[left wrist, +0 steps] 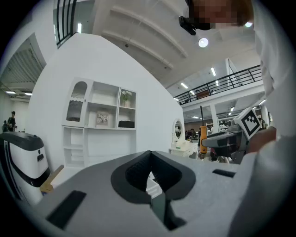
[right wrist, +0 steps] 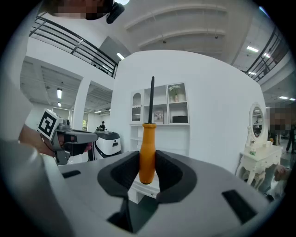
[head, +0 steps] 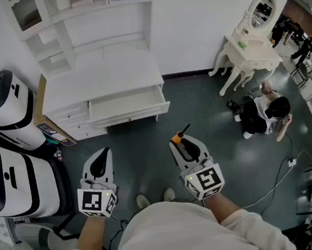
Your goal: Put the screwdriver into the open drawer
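Note:
My right gripper [head: 182, 141] is shut on the orange handle of the screwdriver [right wrist: 147, 157], which stands upright between the jaws with its black shaft pointing up. In the head view the screwdriver [head: 178, 136] pokes out past the jaw tips. The open drawer [head: 125, 104] of the white cabinet [head: 101, 77] lies ahead, across a stretch of dark floor. My left gripper [head: 100, 162] hangs level at the left, its jaws shut with nothing between them; the jaws meet in the left gripper view [left wrist: 149, 172].
Two white-and-black machines [head: 12, 153] stand at the left beside the cabinet. A white dressing table with an oval mirror [head: 252, 39] stands at the right, and a person [head: 266, 114] crouches on the floor near it. A cable [head: 278, 178] runs over the floor at right.

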A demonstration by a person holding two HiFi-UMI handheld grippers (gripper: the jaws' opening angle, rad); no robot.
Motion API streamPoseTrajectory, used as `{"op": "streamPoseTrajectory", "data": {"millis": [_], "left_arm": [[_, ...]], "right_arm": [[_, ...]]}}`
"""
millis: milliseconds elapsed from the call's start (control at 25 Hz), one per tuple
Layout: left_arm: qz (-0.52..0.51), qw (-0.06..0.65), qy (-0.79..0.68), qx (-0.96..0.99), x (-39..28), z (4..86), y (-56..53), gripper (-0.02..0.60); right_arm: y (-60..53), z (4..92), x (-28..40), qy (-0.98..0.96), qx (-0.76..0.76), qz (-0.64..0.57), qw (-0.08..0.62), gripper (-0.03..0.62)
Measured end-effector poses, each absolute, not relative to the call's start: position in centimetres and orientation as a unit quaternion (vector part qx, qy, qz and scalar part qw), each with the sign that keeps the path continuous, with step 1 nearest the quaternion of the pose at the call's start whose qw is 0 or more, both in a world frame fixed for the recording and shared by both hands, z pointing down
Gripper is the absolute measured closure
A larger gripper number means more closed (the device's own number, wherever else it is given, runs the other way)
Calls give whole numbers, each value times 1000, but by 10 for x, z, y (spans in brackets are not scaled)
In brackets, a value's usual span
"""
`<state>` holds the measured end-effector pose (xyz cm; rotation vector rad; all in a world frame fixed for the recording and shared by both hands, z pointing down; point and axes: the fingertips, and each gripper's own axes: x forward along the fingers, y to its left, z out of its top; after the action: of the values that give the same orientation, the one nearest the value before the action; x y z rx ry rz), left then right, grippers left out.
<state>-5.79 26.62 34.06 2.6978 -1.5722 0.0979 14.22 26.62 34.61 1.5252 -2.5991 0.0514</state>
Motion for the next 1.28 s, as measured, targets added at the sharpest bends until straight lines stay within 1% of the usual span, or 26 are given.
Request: {"op": "streamPoseTrajectory", "data": {"millis": [840,1280], "left_arm": [[35,11,-521,853,-45,339,250,577],[37,4,-544,839,-19,337,244,577]], "right_arm": [[251,356,160,-868,493,33,56,477],[237,360,185,-880,471,27,65,477]]}}
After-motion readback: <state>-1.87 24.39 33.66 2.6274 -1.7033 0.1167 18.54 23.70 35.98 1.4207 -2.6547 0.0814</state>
